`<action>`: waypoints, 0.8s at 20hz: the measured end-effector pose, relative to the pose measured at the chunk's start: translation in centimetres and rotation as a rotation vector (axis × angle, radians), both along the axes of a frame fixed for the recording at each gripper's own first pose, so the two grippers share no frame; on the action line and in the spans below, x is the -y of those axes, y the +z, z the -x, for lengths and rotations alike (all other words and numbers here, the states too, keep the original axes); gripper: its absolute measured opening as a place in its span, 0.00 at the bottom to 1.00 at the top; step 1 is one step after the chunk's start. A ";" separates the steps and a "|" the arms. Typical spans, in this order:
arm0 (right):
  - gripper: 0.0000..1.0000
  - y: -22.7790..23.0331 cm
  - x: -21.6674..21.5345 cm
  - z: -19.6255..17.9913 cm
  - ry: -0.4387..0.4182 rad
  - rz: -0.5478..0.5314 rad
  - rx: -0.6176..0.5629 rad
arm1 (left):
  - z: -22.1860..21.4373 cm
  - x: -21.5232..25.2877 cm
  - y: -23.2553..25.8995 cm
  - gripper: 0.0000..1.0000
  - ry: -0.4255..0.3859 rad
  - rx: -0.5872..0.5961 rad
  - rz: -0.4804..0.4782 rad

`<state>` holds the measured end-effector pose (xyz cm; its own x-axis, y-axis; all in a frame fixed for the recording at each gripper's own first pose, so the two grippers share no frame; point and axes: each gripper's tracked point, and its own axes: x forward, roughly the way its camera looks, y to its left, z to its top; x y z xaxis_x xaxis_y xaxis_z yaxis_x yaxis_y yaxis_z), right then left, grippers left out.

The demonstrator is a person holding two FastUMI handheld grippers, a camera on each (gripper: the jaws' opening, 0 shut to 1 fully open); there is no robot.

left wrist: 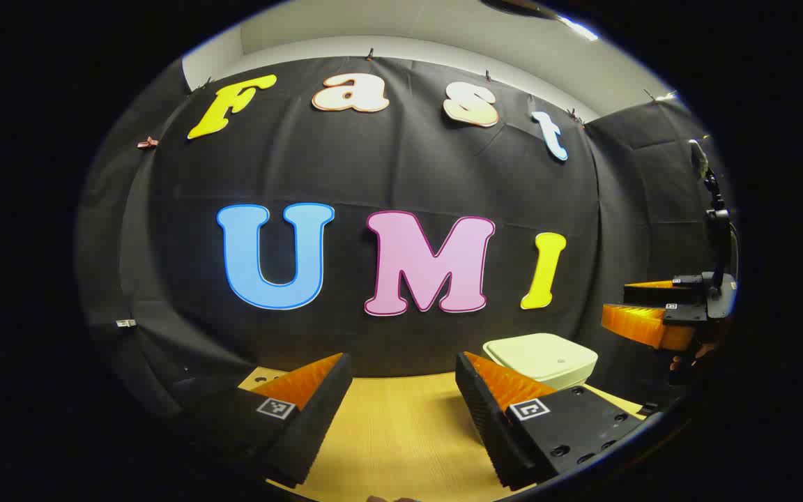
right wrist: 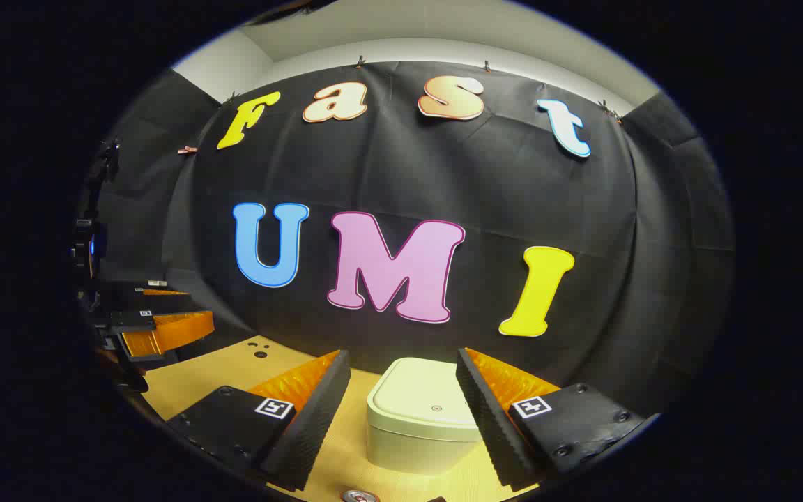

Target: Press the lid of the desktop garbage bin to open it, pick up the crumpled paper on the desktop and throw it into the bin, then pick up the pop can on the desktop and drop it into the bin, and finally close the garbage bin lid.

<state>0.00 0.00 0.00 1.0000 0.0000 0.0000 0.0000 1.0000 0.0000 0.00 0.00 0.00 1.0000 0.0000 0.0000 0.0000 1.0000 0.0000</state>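
**Right claw is the one lined up on the bin**

Bin sits lid down on the bench, dead ahead at 12 o'clock of the right claw, fingers apart and empty. From the left claw, also spread, it's off at 2 o'clock. I'd guess right presses the lid. Can top peeks in at 6.

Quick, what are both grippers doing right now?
Left gripper: open, holding nothing.
Right gripper: open, holding nothing, bin ahead between its jaws, lid closed.
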 end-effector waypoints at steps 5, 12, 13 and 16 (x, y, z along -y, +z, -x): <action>0.97 -0.6 0.7 -0.6 0.014 0.005 -0.007 | -0.7 0.4 0.3 0.95 -0.002 0.014 0.036; 0.97 -0.8 1.7 -1.2 0.011 0.006 -0.010 | -1.3 0.4 -0.2 0.95 0.024 -0.003 0.040; 0.97 -0.8 1.8 -1.3 0.008 0.006 -0.011 | -1.3 0.3 -0.2 0.96 0.024 0.000 0.032; 0.98 -0.8 1.8 -1.5 0.007 0.004 -0.014 | -1.4 0.4 -0.1 0.96 0.017 0.003 0.012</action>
